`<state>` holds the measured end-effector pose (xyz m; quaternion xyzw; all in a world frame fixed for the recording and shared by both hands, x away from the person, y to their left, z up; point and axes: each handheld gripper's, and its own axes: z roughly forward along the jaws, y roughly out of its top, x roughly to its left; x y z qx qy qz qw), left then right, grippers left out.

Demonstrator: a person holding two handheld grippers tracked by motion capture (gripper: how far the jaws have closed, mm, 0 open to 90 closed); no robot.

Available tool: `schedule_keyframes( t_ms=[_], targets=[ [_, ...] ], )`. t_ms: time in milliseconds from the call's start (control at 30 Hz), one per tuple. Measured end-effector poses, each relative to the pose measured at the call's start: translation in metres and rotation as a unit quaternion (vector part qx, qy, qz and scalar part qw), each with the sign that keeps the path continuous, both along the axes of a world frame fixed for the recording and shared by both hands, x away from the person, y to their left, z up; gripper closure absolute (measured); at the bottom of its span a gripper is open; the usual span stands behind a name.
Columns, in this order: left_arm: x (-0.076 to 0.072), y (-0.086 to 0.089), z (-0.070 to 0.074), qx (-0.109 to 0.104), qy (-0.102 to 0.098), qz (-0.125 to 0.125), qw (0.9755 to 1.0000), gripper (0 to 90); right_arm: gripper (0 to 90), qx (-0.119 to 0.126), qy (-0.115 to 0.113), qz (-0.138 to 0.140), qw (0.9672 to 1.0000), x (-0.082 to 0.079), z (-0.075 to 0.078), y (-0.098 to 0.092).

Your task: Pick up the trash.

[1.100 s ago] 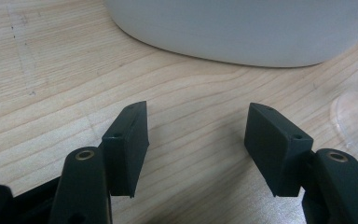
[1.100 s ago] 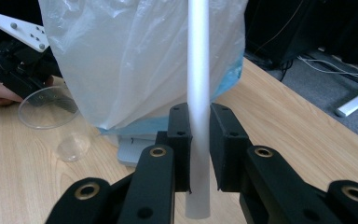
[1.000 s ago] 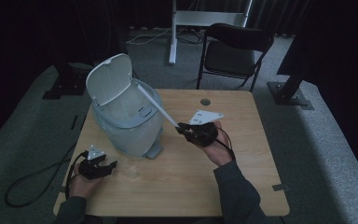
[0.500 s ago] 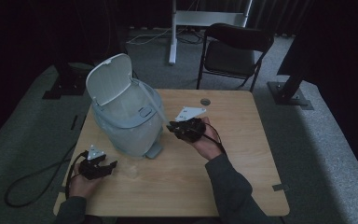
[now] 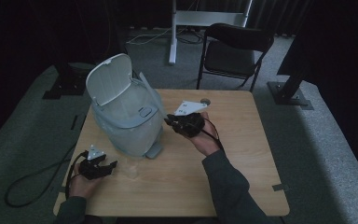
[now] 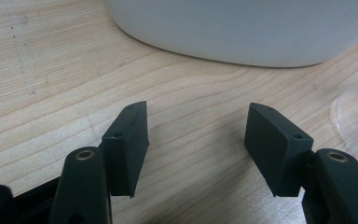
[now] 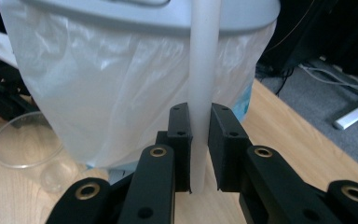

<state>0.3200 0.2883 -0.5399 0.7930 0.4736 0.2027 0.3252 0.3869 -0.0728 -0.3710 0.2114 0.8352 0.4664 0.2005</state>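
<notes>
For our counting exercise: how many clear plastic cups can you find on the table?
1: the clear cup lies on the table beside the bin. Another could be hidden behind the bin.

A black folding chair (image 5: 235,49) stands behind the wooden table (image 5: 242,168), beside a white stand (image 5: 173,32) on grey carpet (image 5: 317,140).

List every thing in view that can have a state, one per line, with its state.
Bin: upright on the table, bag-lined.
Bin lid: flipped open.
White straw: clamped between the right gripper's jaws, reaching up toward the bin's rim.
Right gripper: shut on the straw.
Left gripper: open, holding nothing.
Clear plastic cup: lying on its side, empty.
Folding chair: unfolded, unoccupied.
</notes>
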Motion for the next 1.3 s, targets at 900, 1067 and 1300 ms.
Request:
schedule_keyframes(
  t_ms=[900, 1067, 1300],
  targets=[
    [0.0, 0.0, 0.0, 0.0, 0.0, 0.0, 1.0, 40.0, 78.9, 0.035, -0.036, -0.004, 0.9987, 0.012, 0.041, 0.004],
    [0.0, 0.0, 0.0, 0.0, 0.0, 0.0, 1.0, 40.0, 78.9, 0.039, -0.042, -0.003, 0.9984, 0.014, 0.048, 0.008],
    [0.0, 0.0, 0.0, 0.0, 0.0, 0.0, 1.0, 39.9, 78.9, 0.039, -0.05, 0.0, 0.998, 0.015, 0.057, 0.012]
  ],
)
